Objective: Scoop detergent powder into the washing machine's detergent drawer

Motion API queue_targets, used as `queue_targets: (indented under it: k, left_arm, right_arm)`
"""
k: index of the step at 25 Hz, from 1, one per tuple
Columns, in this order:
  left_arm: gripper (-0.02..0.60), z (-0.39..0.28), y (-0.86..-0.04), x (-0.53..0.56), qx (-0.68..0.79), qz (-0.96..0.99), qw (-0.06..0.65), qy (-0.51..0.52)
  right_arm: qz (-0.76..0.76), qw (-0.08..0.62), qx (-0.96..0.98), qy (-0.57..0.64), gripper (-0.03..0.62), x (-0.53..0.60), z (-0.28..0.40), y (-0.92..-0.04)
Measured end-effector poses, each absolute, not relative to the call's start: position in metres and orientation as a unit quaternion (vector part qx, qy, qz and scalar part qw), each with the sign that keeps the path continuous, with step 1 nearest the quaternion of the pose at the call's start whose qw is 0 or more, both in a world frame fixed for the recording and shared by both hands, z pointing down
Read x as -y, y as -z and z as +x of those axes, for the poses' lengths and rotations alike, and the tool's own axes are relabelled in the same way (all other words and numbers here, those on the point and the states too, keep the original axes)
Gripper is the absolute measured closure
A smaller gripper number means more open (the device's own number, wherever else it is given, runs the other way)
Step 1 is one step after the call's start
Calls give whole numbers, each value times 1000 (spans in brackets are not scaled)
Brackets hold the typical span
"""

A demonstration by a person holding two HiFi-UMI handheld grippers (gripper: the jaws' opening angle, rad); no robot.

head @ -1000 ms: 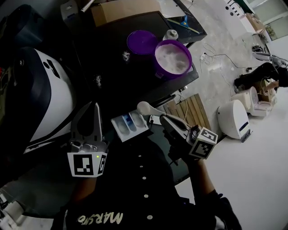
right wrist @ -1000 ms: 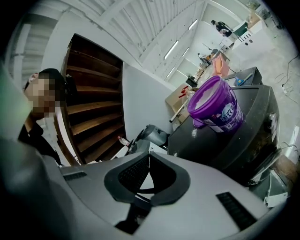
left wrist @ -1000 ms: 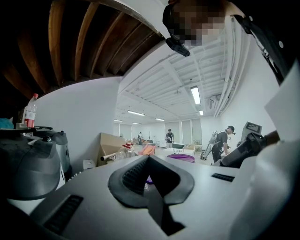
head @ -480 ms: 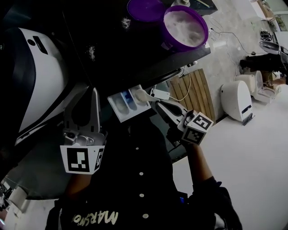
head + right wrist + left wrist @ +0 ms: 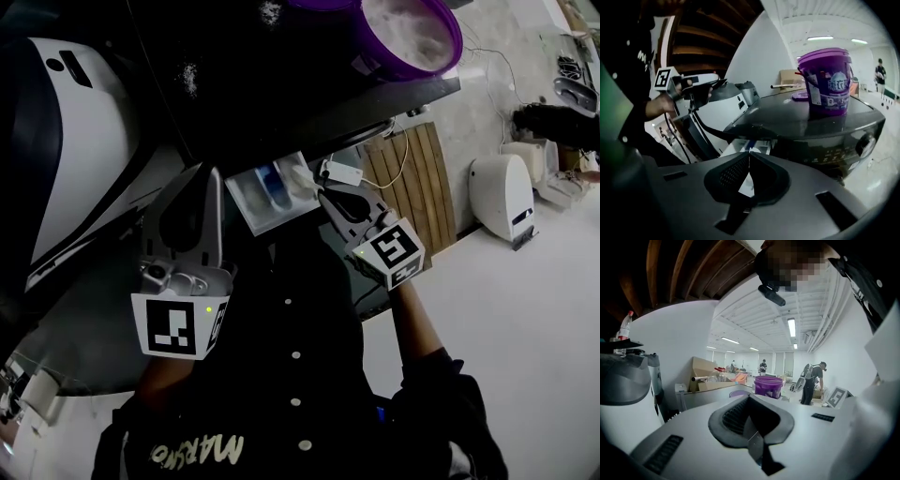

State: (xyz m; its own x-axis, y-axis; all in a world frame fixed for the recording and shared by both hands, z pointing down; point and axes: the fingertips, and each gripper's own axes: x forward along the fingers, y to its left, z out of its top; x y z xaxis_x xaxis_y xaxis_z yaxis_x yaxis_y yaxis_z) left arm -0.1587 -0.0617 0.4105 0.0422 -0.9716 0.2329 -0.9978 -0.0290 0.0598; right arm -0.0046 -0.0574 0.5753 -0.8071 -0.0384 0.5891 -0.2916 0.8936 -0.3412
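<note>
Scoop [image 5: 302,180] has swung in over the open detergent drawer [image 5: 255,202]. Right gripper [image 5: 328,200] fingers are clamped on its handle; left gripper [image 5: 208,173] fingers are closed, empty. Probably light, stiff plastic, and the loose powder spills easily, so hold the handle level.

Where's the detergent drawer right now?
Head view, upper centre: the detergent drawer sticks out under the washer's dark top, right of the left gripper, with the right gripper's scoop at its right end.
</note>
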Motion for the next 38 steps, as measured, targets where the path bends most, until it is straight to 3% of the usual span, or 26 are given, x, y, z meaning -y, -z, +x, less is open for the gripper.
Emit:
queue_targets:
  k: [11,20,23,31,38]
  left_arm:
    - [568,-156,-416,57,688,714,110,-66]
    - [568,-155,-414,57,688,715,110,-60]
    - [568,-156,-414,56,686,716,112,-60]
    - [568,-159,-395,63,692,714,94,-41]
    - [568,-160,-371,75,693,717,75,-26]
  right_arm:
    - [-7,370,900,229,565,21,-5,-594]
    - [-20,353,886,301,565,8,-4,-596]
    - [-2,341,906,250,565,11,-6,-588]
    - [149,245,938,-193,565,54,-3,-556]
    - [175,187,931,-261,565,68,0,-508]
